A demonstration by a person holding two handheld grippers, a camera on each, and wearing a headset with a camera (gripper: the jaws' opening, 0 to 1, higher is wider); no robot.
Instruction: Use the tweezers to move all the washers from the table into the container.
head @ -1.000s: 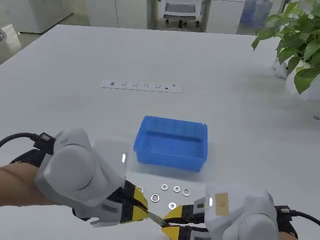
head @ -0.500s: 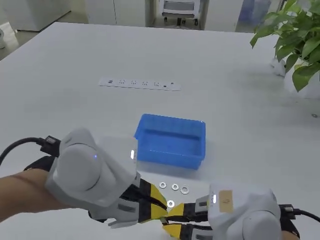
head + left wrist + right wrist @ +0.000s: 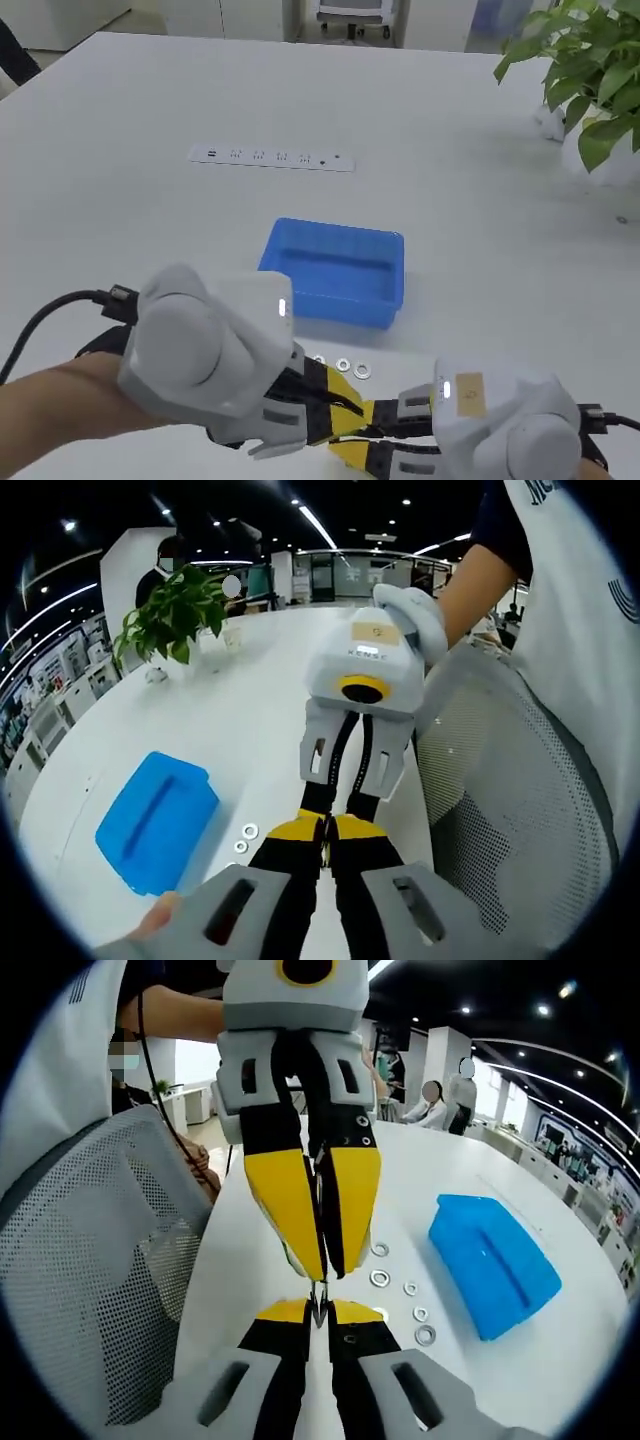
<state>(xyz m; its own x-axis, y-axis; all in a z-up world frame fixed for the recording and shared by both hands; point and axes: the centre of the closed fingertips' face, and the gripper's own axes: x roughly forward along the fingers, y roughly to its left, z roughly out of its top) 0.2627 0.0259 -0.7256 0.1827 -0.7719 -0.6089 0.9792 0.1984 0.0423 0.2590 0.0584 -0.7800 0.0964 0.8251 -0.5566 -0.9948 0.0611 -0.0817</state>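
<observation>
Both grippers meet tip to tip over the near edge of the tabletop (image 3: 450, 150). The left gripper (image 3: 318, 1272) and right gripper (image 3: 318, 1312) are each pressed together on the thin tweezers (image 3: 319, 1294). The washers (image 3: 343, 366) lie on the tabletop just before the blue container (image 3: 330, 312), near the jaws.
</observation>
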